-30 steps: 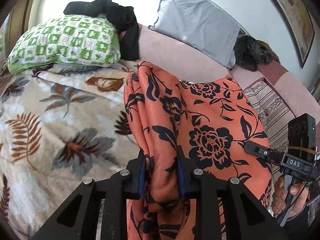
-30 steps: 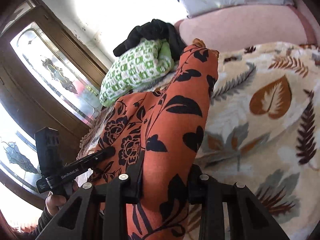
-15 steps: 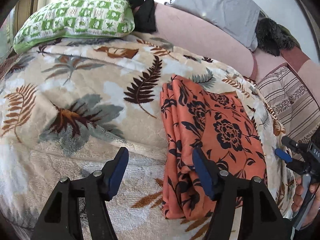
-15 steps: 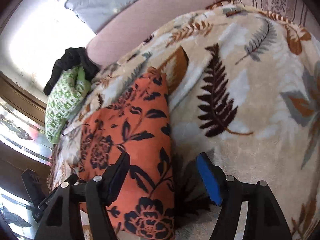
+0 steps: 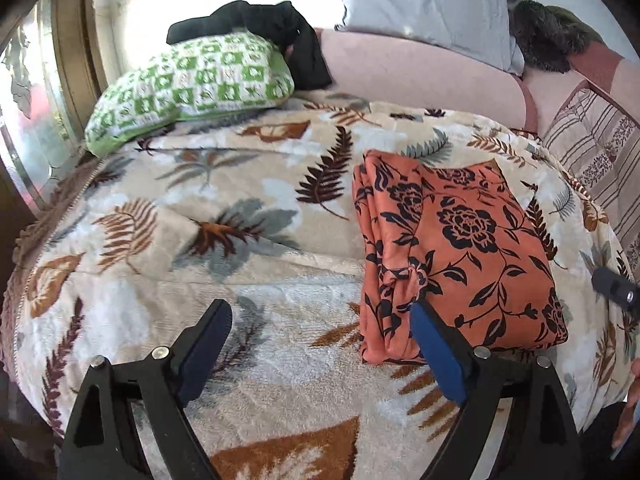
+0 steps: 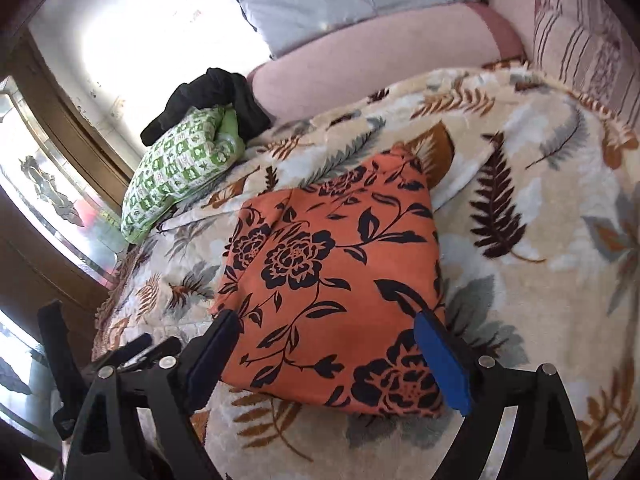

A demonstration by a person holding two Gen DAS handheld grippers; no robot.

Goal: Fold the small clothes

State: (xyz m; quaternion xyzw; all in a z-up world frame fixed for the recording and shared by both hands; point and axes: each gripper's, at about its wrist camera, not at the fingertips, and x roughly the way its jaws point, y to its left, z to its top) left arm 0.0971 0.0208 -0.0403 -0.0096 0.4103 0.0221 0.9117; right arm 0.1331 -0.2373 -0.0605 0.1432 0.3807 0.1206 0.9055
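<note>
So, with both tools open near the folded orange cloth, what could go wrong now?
The left tool has its right finger close to the orange cloth, at the bunched layered edge; moving away could snag it and undo the fold. The right tool frames the near edge and might drag it. The plush blanket is soft and may wrinkle the fold.

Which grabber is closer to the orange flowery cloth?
Right. The right gripper hangs open directly over the near edge of the orange flowery cloth. The left gripper, open too, sits off the cloth's left edge, mostly over the leaf-print blanket.
</note>
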